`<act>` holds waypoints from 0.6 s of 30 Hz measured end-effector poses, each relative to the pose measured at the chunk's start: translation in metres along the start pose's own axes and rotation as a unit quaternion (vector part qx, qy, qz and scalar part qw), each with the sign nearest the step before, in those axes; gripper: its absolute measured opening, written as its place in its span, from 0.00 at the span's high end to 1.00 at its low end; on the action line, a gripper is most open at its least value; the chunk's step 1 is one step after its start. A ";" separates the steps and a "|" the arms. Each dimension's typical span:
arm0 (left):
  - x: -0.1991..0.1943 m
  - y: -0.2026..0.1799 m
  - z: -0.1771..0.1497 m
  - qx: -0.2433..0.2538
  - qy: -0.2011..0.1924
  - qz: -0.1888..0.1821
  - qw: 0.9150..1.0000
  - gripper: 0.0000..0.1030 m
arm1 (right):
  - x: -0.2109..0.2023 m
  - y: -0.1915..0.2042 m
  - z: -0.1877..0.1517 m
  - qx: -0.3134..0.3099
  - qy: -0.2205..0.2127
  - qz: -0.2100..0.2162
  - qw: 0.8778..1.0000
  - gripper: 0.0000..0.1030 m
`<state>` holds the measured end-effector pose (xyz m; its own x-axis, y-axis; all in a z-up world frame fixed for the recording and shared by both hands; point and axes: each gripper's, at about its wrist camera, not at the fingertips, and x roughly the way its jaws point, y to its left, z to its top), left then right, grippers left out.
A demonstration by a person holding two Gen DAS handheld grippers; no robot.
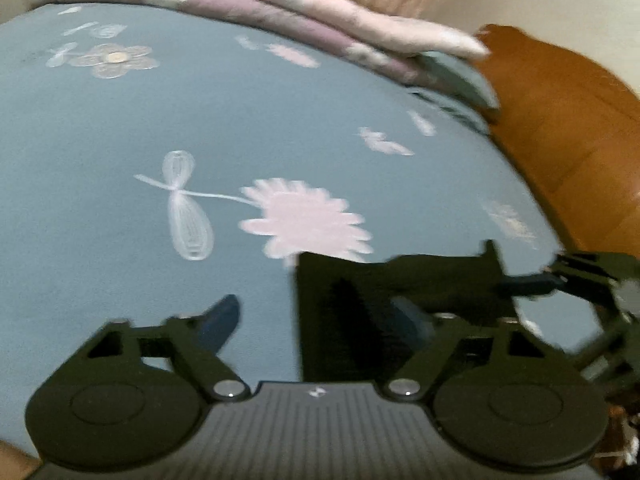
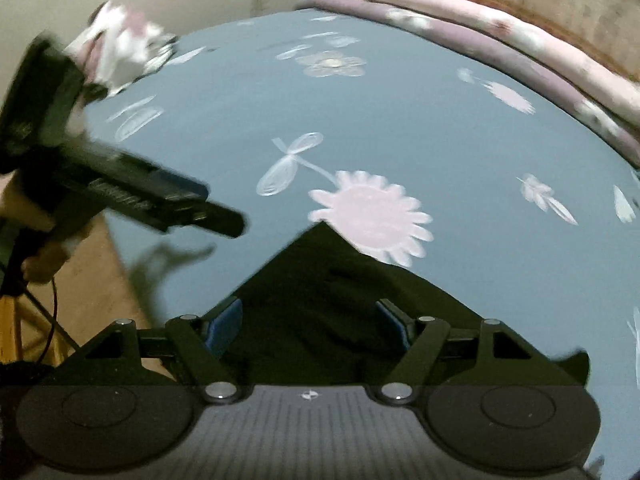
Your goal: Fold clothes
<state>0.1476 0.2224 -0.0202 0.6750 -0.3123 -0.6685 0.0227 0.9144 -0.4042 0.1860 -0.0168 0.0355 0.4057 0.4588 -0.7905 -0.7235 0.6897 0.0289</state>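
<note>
A dark, near-black garment [image 2: 328, 280] lies flat on a blue flowered bedsheet [image 2: 400, 120], one corner pointing away from me. My right gripper [image 2: 308, 324] is open, its blue pads on either side of the cloth's near part, above it. In the left wrist view the same garment [image 1: 360, 292] lies to the right. My left gripper [image 1: 316, 320] is open, its right finger over the cloth's edge and its left finger [image 1: 220, 320] over bare sheet. The left gripper also shows at the left of the right wrist view [image 2: 224, 216]; the right gripper shows at the right edge of the left wrist view [image 1: 580, 280].
Folded pink and mauve quilts [image 1: 280, 4] lie along the far side of the bed. A crumpled pink-white cloth [image 2: 120, 52] lies at the far left corner. A wooden bed frame [image 1: 560, 120] runs along the right. Wooden floor [image 2: 92, 280] and cables show at the left.
</note>
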 end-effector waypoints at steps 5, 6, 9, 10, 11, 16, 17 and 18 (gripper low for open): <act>0.019 -0.016 -0.014 0.000 0.051 -0.065 0.997 0.47 | -0.021 -0.040 -0.021 0.077 -0.010 -0.040 0.996 0.25; 0.025 -0.019 -0.018 0.002 0.066 -0.068 0.996 0.47 | -0.023 -0.047 -0.026 0.092 -0.011 -0.047 0.995 0.25; 0.043 -0.025 -0.026 0.001 0.097 -0.069 0.993 0.47 | -0.025 -0.067 -0.042 0.138 -0.016 -0.061 0.988 0.25; 0.047 -0.026 -0.029 -0.001 0.103 -0.072 0.992 0.47 | -0.026 -0.071 -0.047 0.148 -0.017 -0.063 0.987 0.25; 0.052 -0.027 -0.032 -0.003 0.110 -0.074 0.991 0.47 | -0.026 -0.075 -0.051 0.157 -0.017 -0.065 0.985 0.25; 0.054 -0.038 -0.036 0.016 0.097 -0.065 0.993 0.76 | -0.029 -0.090 -0.071 0.190 -0.019 -0.072 0.979 0.25; 0.050 -0.040 -0.034 0.021 0.091 -0.058 0.994 0.82 | -0.031 -0.091 -0.074 0.191 -0.020 -0.071 0.979 0.25; 0.044 -0.040 -0.031 0.018 0.085 -0.061 0.994 0.87 | -0.033 -0.093 -0.076 0.193 -0.022 -0.070 0.978 0.25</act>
<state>0.1531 0.1644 -0.0530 0.5306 -0.4571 -0.7137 0.1247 0.8750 -0.4677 0.1973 -0.1388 0.0121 0.5157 0.3624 -0.7764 -0.3970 0.9041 0.1583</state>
